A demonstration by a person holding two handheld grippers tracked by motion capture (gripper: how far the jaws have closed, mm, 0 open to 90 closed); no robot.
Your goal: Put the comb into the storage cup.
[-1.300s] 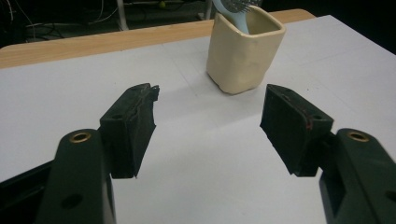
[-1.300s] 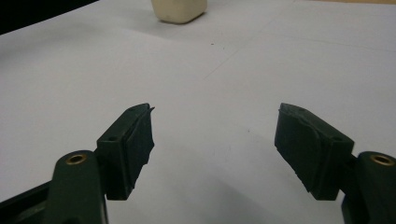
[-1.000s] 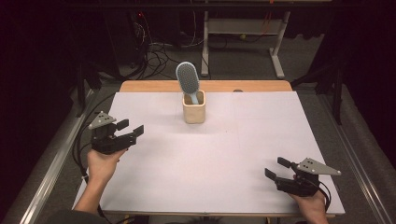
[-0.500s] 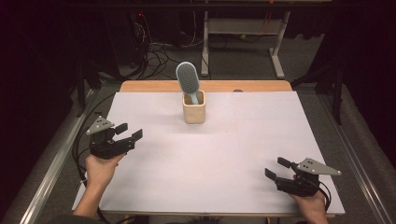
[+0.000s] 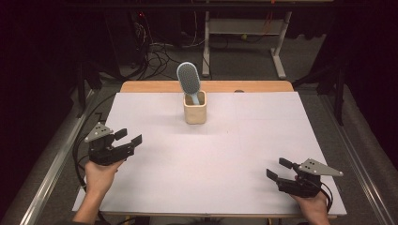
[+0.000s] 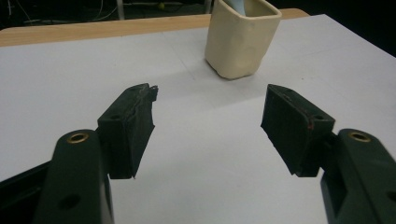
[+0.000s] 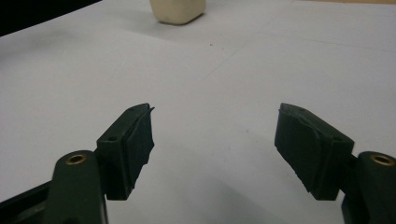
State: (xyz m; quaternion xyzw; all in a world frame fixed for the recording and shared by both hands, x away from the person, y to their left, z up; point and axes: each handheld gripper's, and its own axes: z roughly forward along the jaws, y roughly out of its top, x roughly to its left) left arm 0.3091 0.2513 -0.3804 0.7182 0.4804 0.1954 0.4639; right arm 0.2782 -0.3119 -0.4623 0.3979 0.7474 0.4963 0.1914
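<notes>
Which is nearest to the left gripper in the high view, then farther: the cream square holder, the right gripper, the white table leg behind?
1. Cream square holder, centre of the table.
2. Right gripper, near right corner.
3. White table leg, far right, on the floor.

Left gripper (image 5: 127, 139) held low at the left, jaws apart and empty, right gripper (image 5: 278, 168) at the right, jaws likewise apart

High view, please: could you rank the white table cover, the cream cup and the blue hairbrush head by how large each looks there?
1. White table cover, by far the largest.
2. and 3. Cream cup and blue hairbrush head: they look about alike in size, so I would not rank one over the other.
</notes>
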